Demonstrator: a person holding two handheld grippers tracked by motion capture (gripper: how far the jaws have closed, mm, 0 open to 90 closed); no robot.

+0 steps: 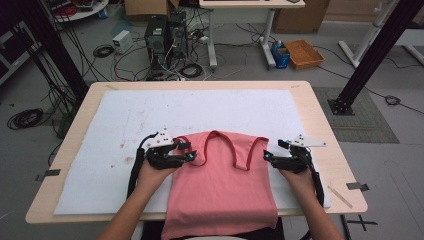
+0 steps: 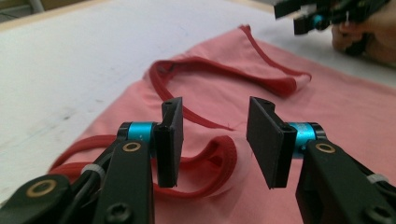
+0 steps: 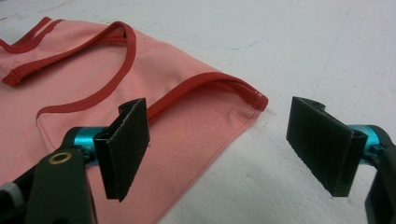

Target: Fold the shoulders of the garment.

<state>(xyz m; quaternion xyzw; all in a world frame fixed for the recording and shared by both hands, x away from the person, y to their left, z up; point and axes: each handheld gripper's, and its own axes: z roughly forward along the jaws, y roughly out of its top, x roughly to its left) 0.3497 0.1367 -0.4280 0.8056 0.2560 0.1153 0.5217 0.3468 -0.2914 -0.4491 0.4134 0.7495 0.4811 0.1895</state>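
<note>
Pink tank top (image 1: 222, 185) on white mat (image 1: 115, 125), w/ 2 hand-held grippers flanking.

Pink top (image 1: 220, 187) flat on white sheet (image 1: 125, 120), hem hanging over near table (image 1: 320, 115) edge. Red-trimmed neckline (image 1: 227, 142) between the two grippers. Left gripper (image 1: 189, 151) at top's left shoulder, jaw tips over red strap; gap between jaws too small to judge. Right gripper (image 1: 272, 150) just right of top's right corner, tips pointing at it. Hand behind each gripper, forearms toward near edge. Beyond far table edge: floor cables, computer towers (image 1: 165, 35), orange crate (image 1: 303, 53).
</note>
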